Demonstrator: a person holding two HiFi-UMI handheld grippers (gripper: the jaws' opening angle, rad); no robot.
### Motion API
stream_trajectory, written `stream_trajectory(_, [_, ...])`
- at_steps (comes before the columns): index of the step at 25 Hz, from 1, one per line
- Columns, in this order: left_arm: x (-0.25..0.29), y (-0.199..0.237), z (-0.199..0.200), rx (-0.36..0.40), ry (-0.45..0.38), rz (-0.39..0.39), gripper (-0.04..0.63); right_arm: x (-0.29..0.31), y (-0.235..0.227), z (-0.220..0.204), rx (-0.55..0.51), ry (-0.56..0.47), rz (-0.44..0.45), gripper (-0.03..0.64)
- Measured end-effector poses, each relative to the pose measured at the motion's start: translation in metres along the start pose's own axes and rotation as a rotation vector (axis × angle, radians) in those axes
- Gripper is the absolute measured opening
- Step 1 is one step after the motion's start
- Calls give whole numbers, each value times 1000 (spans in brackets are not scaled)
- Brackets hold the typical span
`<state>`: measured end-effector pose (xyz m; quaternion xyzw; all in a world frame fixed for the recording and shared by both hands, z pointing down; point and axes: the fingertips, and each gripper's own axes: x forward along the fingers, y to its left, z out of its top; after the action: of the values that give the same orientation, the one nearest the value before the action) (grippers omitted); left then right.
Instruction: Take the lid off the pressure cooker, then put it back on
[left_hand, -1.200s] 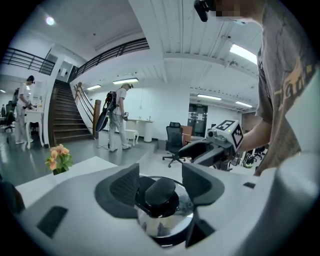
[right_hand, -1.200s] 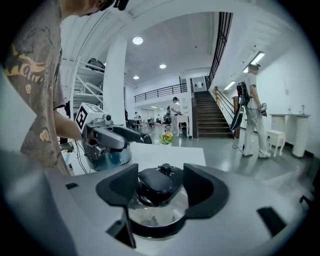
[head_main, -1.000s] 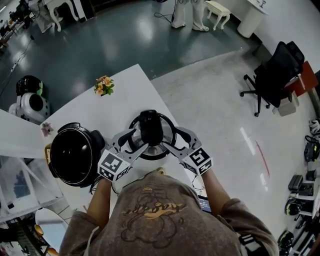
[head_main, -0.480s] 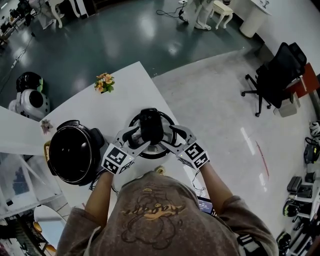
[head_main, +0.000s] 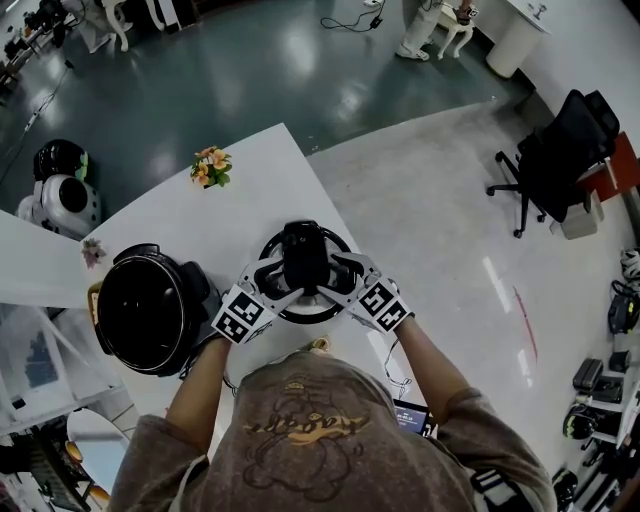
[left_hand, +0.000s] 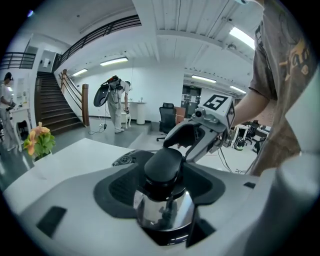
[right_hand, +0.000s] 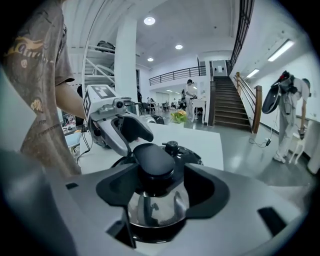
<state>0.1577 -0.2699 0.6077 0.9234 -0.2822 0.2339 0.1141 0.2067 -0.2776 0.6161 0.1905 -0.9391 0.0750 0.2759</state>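
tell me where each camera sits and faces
Head view: on the person's head, facing steeply down at the table and lid; forearms, left gripper, right gripper show.
Left gripper view: on the left gripper, facing along its jaws at the lid's knob; right gripper and forearm beyond.
Right gripper view: on the right gripper, facing the knob from the opposite side; left gripper beyond.
Shared: the knob.

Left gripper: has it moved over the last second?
Yes. In the head view the left gripper has shifted up-frame, away from the pressure cooker pot and closer to the lid.
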Motion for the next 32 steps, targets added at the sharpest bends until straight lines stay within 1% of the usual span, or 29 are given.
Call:
stream_trajectory(7, [13,-3,-7,22,24,-46,282,14,7,1,-35,16,73,279])
stream_trajectory(13, [19,-4,-7,28,25,-56,273,17,9,0,-36,16,118,276])
stream_trajectory(14, [18,-4,-7,29,24,-58,272,17,9,0,-35,15,125,266])
stream_trajectory(24, [18,-4,-7,18,18,-67,268,18,9,1,3,-13,137,264])
stream_trajectory(29, [17,-5,-8,0,46,-48,267,17,11,0,6,1,139,259])
stream_trajectory(32, [13,-6,-5,-17,39,-56,267,12,14,5,30,-8,149,259])
